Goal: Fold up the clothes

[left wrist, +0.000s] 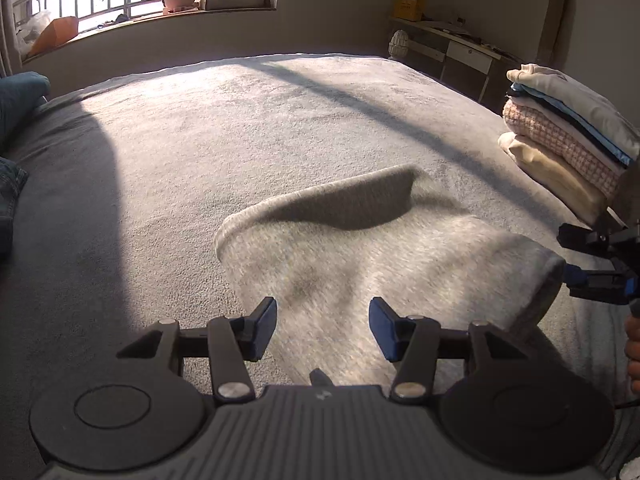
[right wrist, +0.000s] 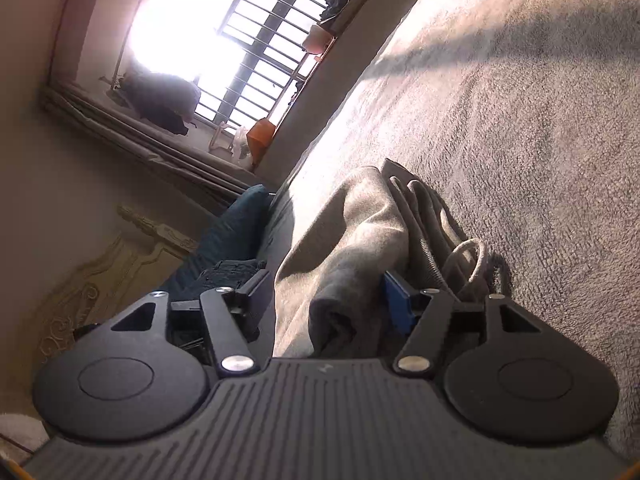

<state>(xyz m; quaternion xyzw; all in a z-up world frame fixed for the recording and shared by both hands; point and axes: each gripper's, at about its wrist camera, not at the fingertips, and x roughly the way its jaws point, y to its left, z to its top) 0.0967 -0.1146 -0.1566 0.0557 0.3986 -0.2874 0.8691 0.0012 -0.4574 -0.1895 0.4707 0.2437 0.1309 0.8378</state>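
Fleecy grey garment (left wrist: 360, 252); napped matt blanket (left wrist: 200, 120).

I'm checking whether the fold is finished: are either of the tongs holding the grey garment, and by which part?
Neither. The left tongs stand open above the grey garment; the right tongs are open with its bunched edge loose between them.

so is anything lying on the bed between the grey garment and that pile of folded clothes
Nothing visible does. In the left wrist view only bare grey bed cover separates the grey knitted garment from the stack of folded clothes; the right claw sits at the garment's right edge.
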